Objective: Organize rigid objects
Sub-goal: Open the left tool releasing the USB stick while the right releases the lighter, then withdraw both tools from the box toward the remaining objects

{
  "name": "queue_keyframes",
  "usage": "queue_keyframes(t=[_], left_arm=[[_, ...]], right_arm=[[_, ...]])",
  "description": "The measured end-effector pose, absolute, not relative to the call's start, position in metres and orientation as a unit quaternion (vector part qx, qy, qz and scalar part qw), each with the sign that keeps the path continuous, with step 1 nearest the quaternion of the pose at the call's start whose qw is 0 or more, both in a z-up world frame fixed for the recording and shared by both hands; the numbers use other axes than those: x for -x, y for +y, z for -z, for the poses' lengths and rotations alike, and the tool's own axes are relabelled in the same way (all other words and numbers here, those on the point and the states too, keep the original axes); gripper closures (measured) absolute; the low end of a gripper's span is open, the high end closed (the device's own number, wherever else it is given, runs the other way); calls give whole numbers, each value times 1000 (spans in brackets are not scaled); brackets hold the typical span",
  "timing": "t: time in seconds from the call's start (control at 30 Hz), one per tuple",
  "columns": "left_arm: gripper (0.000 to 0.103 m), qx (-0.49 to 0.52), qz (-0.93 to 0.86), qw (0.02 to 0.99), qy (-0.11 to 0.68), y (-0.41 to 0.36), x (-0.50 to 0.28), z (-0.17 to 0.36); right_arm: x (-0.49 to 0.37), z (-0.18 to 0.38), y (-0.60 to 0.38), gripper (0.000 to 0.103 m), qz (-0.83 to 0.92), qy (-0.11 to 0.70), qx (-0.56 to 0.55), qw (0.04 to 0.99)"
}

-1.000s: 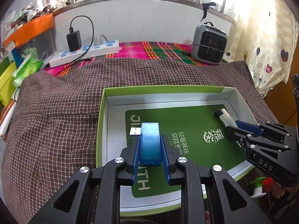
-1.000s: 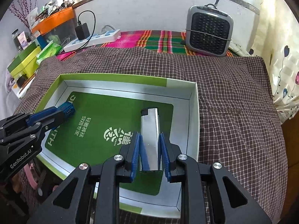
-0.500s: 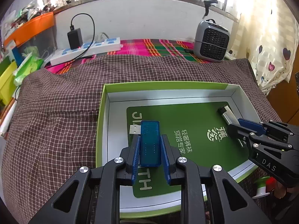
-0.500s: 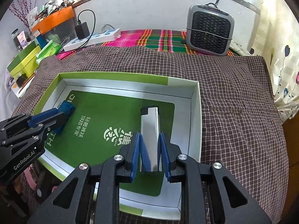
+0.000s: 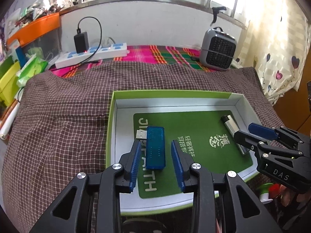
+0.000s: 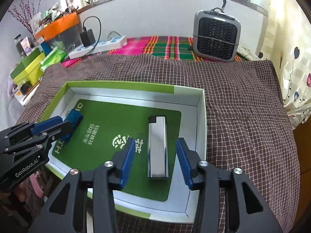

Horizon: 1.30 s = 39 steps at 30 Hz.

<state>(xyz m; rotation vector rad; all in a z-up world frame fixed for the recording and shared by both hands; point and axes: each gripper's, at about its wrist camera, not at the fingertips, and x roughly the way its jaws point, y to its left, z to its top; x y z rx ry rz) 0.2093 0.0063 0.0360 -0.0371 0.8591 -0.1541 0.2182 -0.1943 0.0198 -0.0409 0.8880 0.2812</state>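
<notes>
A blue translucent USB stick (image 5: 155, 148) lies on the green floor of the green-rimmed box (image 5: 171, 93), in its left part. My left gripper (image 5: 157, 160) is open, its jaws standing apart on either side of the stick. A silver lighter (image 6: 157, 145) with a black top lies in the box's right part. My right gripper (image 6: 155, 161) is open, its jaws apart on either side of the lighter. In the right wrist view the stick (image 6: 72, 118) shows by the left gripper; in the left wrist view the lighter (image 5: 232, 128) shows by the right gripper.
The box (image 6: 201, 120) sits on a brown checked cloth (image 6: 243, 106). At the back stand a grey heater (image 6: 216, 36), a white power strip with a black charger (image 5: 91, 53), and boxes and packets at the left (image 6: 29, 68). A curtain (image 5: 281, 38) hangs at the right.
Both grippers have opened. The USB stick and the lighter, held a second ago, now lie loose on the box floor between the jaws.
</notes>
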Motion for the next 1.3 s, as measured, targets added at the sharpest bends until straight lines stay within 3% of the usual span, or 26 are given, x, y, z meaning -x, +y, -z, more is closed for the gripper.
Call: queue_keyframes(t=[0.57, 1.3], left_arm=[[63, 50, 61, 921, 381, 34, -156, -62], [60, 130, 48, 911, 388, 82, -91, -39]], right_arm=[[-161, -46, -230, 56, -106, 381, 6, 918], [-85, -26, -271, 51, -101, 382, -42, 918]])
